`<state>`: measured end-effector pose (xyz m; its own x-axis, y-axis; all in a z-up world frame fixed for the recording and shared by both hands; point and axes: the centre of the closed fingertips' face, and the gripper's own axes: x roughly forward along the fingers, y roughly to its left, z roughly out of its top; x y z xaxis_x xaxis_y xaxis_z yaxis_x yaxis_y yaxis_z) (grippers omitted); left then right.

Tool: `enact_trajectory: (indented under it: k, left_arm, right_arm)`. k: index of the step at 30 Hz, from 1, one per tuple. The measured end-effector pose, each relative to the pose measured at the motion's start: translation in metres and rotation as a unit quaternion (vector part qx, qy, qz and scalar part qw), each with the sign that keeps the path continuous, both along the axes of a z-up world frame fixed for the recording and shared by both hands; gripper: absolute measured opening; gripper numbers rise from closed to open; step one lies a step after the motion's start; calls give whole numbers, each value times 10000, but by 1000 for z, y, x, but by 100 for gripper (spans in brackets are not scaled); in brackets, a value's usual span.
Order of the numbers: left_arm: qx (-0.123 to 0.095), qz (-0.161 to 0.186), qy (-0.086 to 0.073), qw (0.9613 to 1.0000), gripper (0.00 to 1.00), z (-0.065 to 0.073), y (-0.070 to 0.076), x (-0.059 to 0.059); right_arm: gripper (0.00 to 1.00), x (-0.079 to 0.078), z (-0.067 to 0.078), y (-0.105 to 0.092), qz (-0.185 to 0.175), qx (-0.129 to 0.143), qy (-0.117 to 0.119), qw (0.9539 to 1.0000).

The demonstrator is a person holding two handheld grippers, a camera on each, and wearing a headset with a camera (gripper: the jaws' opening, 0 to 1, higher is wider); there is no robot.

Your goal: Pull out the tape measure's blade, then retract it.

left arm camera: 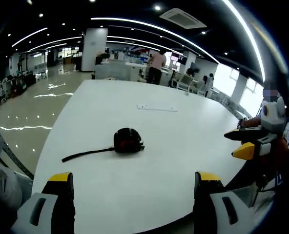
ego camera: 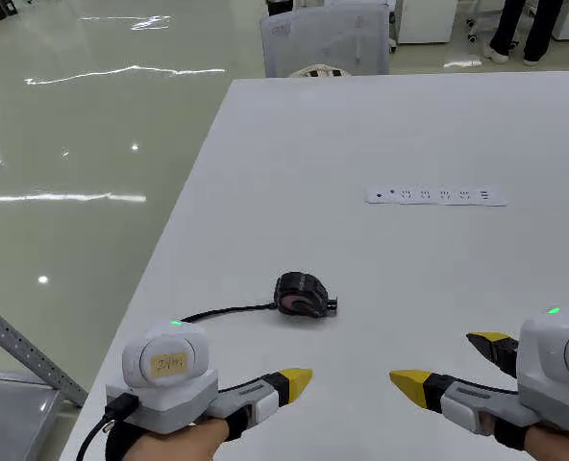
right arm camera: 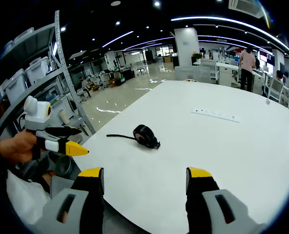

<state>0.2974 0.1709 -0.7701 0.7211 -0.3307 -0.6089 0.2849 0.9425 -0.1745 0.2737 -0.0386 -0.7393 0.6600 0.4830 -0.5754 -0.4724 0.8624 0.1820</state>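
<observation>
Head view looks down, both gripper views low, all sharing tape measure [ego camera: 304, 294]

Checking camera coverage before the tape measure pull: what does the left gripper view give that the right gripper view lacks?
Left gripper view adds: the right gripper, jaws open, at its right edge, and a ceiling air vent.
Right gripper view adds: the left gripper, jaws open, held in a hand at its left edge, and metal shelving with bins.
Shared: the tape measure lying untouched on the white table, its black strap trailing to one side, and the power strip beyond it.
</observation>
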Motion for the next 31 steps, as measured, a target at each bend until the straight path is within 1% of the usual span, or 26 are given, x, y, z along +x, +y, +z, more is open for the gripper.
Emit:
enact_trajectory:
  k: [3,8,17,27,31]
  left_arm:
    - [-39,32,28,10000,100,-2,1,0]
    - [-1,30,46,10000,100,-2,2,-1]
    - [-16,57,32,10000,100,-1,3,2]
    - [-14,96,37,9999,100,-1,6,1]
    - [-17,100,21,9999,100,0,6,2]
  right_arm:
    - [70,0,-1,0,-9,-6,9,10000]
    - [70,0,-1,-1,-24,-9,7,10000]
    - [72,1,-1,-3,-61,-44,-9,10000]
    - [72,2,1,-5,-115,-57,-59,9999]
    - [73,5,1,-12,-246,-82,-90,9996]
